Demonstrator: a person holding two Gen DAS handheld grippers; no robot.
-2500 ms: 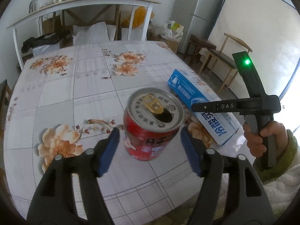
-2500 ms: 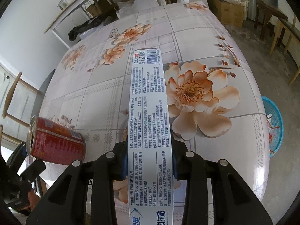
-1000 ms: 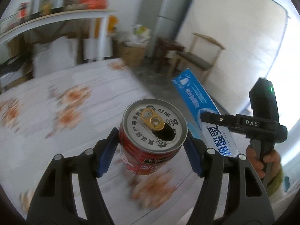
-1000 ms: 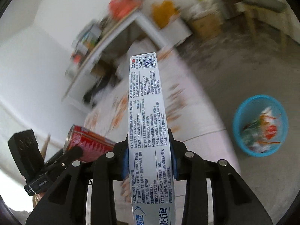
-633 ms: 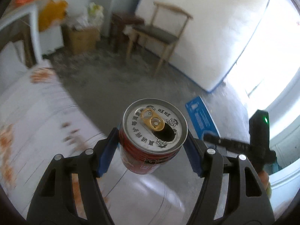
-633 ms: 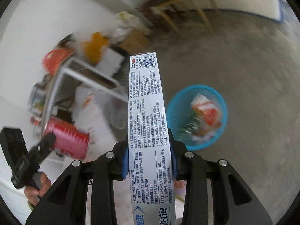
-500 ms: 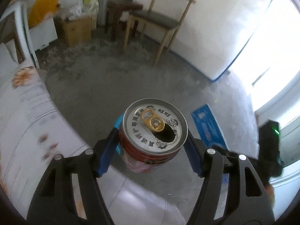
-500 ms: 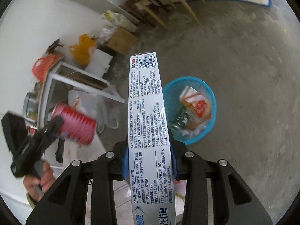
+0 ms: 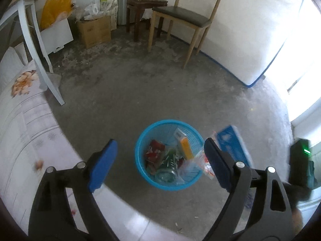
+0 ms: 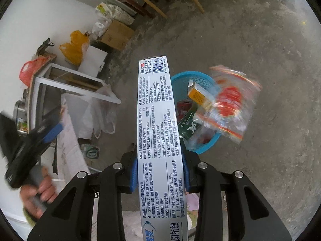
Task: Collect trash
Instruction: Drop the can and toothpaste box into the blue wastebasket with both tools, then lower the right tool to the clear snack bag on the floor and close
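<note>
Left gripper (image 9: 160, 158): jaws have just been opening and stand wide apart with nothing between them; it hangs directly over the blue basket (image 9: 141, 156), evidently so that whatever it lets go falls inside.
Red can (image 9: 155, 149): a red item lying among the basket's contents looks like the drinks can, though at this size that cannot be confirmed.
Blue basket contents: a yellow carton (image 9: 185, 147), a green wrapper (image 9: 170, 156) and a clear plastic bag (image 9: 202, 160) draped over the right rim; in the right wrist view the same bag (image 10: 228, 104) is smeared by blur.
Right gripper (image 10: 159, 176): jaws closed on the toothpaste box (image 10: 158, 124), clamped across its width near the lower half so the long carton projects forward along the fingers.
Toothpaste box position: its far end reaches over the near rim of the basket (image 10: 210, 140) in the right wrist view; in the left wrist view it shows just beside the basket's right side (image 9: 233, 144).
Reason for the hold, judged: the box is carried lengthwise and pointed down at the basket so it can slide in end first.
Task standing, judged: one item appears delivered; the box is not yet released.
Surroundings: flowered table edge (image 9: 24, 120) at left, wooden chair (image 9: 186, 20) well apart on the concrete floor.
Risk, judged: the draped bag may deflect the box off the rim.
</note>
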